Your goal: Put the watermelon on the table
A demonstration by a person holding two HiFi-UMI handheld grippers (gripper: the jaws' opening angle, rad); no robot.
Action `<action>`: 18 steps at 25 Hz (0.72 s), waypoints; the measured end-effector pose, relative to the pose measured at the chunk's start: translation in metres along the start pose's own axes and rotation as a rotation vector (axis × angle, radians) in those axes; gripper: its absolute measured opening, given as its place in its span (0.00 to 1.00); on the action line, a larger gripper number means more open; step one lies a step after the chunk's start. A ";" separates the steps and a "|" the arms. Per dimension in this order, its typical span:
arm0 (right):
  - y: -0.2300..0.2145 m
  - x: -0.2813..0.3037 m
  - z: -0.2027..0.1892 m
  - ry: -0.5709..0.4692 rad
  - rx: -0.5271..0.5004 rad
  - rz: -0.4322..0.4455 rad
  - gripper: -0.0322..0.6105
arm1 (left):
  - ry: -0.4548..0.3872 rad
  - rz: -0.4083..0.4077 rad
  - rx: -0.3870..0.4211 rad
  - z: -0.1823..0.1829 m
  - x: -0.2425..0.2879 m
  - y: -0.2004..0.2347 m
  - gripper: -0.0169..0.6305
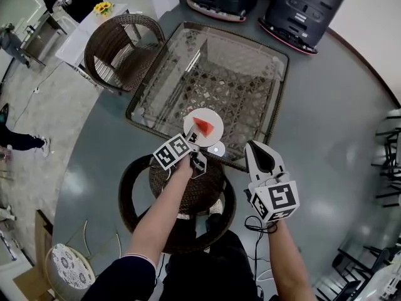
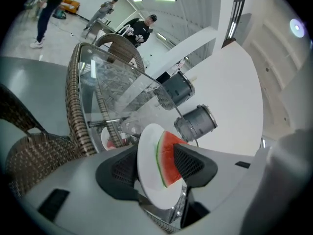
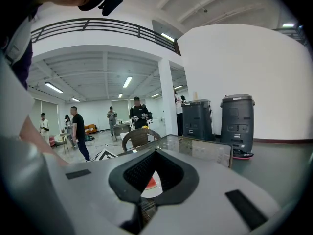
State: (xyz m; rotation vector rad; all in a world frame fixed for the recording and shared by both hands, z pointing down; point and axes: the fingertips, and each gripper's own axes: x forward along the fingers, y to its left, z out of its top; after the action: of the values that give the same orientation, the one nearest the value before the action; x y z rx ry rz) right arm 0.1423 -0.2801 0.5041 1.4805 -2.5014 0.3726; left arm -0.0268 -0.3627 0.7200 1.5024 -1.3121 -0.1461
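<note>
Watermelon (image 1: 202,126) on its plate (image 1: 212,115) at the glass table's (image 1: 241,74) near edge

My left gripper (image 1: 193,142) stood apart around the plate; right gripper (image 1: 255,147) together, idle; I judged a crooked withdrawal could drag the plate off that edge.

Bright, even indoor light from ceiling strips (image 3: 126,82) (glare on the glass tabletop (image 1: 241,61)), with fisheye bending at edges.

A square glass-topped table (image 1: 241,74) with a brown woven wicker frame is being shown, standing on a smooth grey floor (image 1: 326,124). A round white plate (image 1: 216,118) is being carried directly on the glass, close to the table's near edge. The wicker lattice underneath is being seen through the clear top.
</note>
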 end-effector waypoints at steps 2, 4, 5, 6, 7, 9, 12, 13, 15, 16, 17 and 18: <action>0.004 0.002 0.001 -0.002 0.003 0.004 0.05 | -0.015 0.020 0.066 0.008 -0.005 0.004 0.41; 0.004 -0.003 0.003 0.009 -0.005 0.001 0.05 | -0.032 0.030 0.119 0.006 -0.006 0.003 0.45; 0.003 -0.005 0.004 0.014 -0.008 -0.001 0.05 | -0.043 0.028 0.139 0.005 -0.007 0.001 0.48; 0.003 -0.006 0.004 0.017 -0.011 -0.002 0.05 | -0.056 0.021 0.151 0.006 -0.007 0.000 0.51; 0.003 -0.007 0.004 0.020 -0.013 -0.001 0.05 | -0.073 0.011 0.157 0.009 -0.008 -0.001 0.54; 0.005 -0.006 0.004 0.022 -0.015 0.003 0.05 | -0.111 -0.015 0.159 0.018 -0.012 -0.004 0.55; 0.012 -0.002 0.006 0.018 -0.014 0.013 0.05 | -0.128 -0.053 0.180 0.028 -0.016 -0.011 0.55; 0.014 -0.001 0.007 0.016 -0.015 0.016 0.05 | -0.124 -0.057 0.200 0.030 -0.018 -0.014 0.55; 0.019 0.001 0.010 0.011 -0.020 0.023 0.05 | -0.112 -0.072 0.269 0.032 -0.025 -0.021 0.55; 0.021 0.002 0.011 0.008 -0.023 0.025 0.05 | -0.103 -0.088 0.321 0.033 -0.031 -0.026 0.55; 0.024 0.002 0.013 0.005 -0.023 0.027 0.05 | -0.096 -0.106 0.377 0.033 -0.039 -0.032 0.54; 0.026 0.002 0.014 0.001 -0.021 0.028 0.05 | -0.092 -0.117 0.433 0.034 -0.047 -0.037 0.53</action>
State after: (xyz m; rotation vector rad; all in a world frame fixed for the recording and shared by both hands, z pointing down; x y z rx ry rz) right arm 0.1176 -0.2744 0.4889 1.4383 -2.5198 0.3511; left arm -0.0444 -0.3547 0.6545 1.9592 -1.3879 -0.0043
